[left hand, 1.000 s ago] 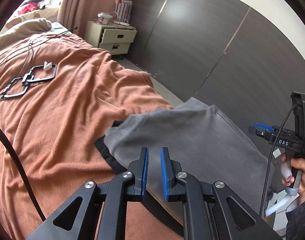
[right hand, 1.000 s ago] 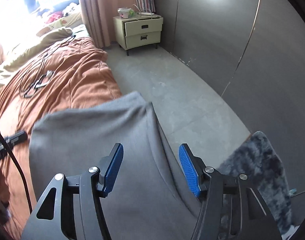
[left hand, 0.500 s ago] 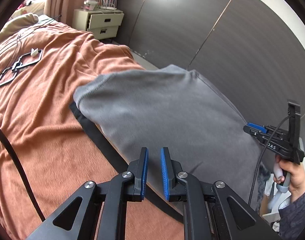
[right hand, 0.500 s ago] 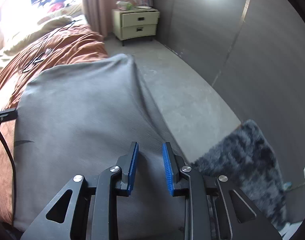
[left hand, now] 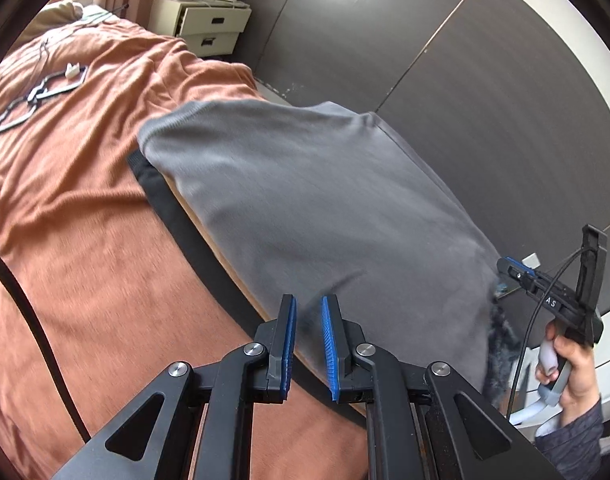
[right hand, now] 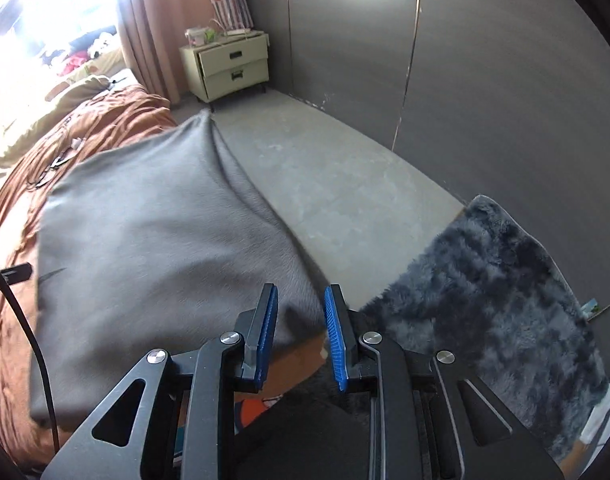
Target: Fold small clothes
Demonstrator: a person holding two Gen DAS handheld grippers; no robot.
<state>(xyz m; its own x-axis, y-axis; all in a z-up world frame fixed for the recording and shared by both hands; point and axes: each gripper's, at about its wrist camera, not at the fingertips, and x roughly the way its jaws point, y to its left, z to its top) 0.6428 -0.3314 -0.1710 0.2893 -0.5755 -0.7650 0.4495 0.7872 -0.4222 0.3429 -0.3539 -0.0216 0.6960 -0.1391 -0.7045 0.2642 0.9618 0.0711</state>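
Readable writing is scarce: white letters "AS" sit on the black body of the right claw (left hand: 505,266) as seen at 3 o'clock in the left wrist view; an earlier picture showed "DAS" there.

In the left wrist view, the rust-orange blanket (left hand: 85,208) covers the bed from 9 o'clock toward the centre, with a black cable loop (left hand: 37,96) lying on it at 10 o'clock. The grey garment (left hand: 313,216) spreads from the centre toward 3 o'clock, a black strip (left hand: 173,216) showing along its left edge. The left claw (left hand: 307,338) at 6 o'clock has its blue pads (left hand: 289,340) slightly parted with grey cloth blurred in the gap; whether they pinch it I cannot tell. The right hand (left hand: 573,364) grips the handle at 4 o'clock. A cream nightstand (left hand: 203,24) stands at 11 o'clock beside the dark wardrobe doors (left hand: 465,92).

In the right wrist view, the garment (right hand: 157,232) fills 9 o'clock to the centre, its right edge falling toward the right claw (right hand: 301,336), whose pads stand apart with the cloth's edge just ahead of the gap. A dark shaggy rug (right hand: 497,300) lies at 3 o'clock on the grey floor (right hand: 325,172).

Since half a second ago, the right claw's pads have spread wider, the left pads have parted a little, and the garment has shifted nearer both cameras.
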